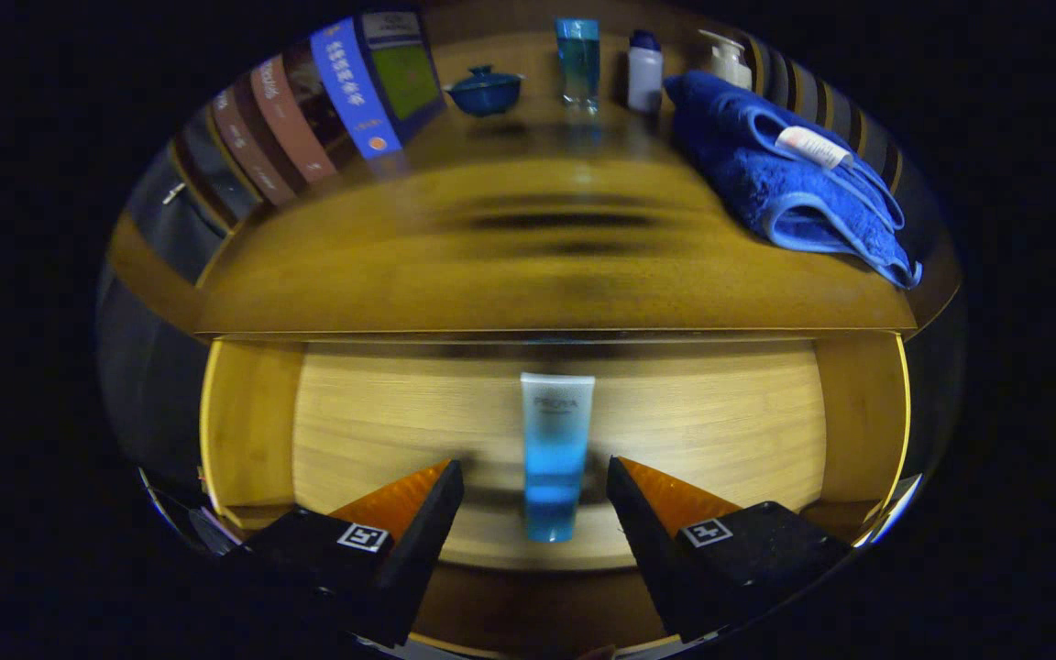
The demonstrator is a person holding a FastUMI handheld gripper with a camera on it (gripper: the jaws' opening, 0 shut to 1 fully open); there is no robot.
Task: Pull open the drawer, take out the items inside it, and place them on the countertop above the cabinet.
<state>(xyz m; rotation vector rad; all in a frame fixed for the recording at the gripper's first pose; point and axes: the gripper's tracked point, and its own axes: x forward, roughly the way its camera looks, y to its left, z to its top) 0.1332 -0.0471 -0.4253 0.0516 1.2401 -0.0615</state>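
The middle of the surface is smeared by motion blur, its grain lost in dark streaks. The drawer runs under the surface's front edge, so its rear part is hidden. The claw is spread, and whether its tips touch the tube cannot be told. Books at the surface's back left corner are cut off above. The label on the towel is too small to read.

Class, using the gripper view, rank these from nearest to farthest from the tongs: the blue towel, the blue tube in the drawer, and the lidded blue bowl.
The tongs are open.
1. Blue tube: lying in the open drawer, between the tongs' fingers.
2. Blue towel: on the countertop above, off to the right.
3. Lidded blue bowl: at the countertop's back, left of centre, beside the books.
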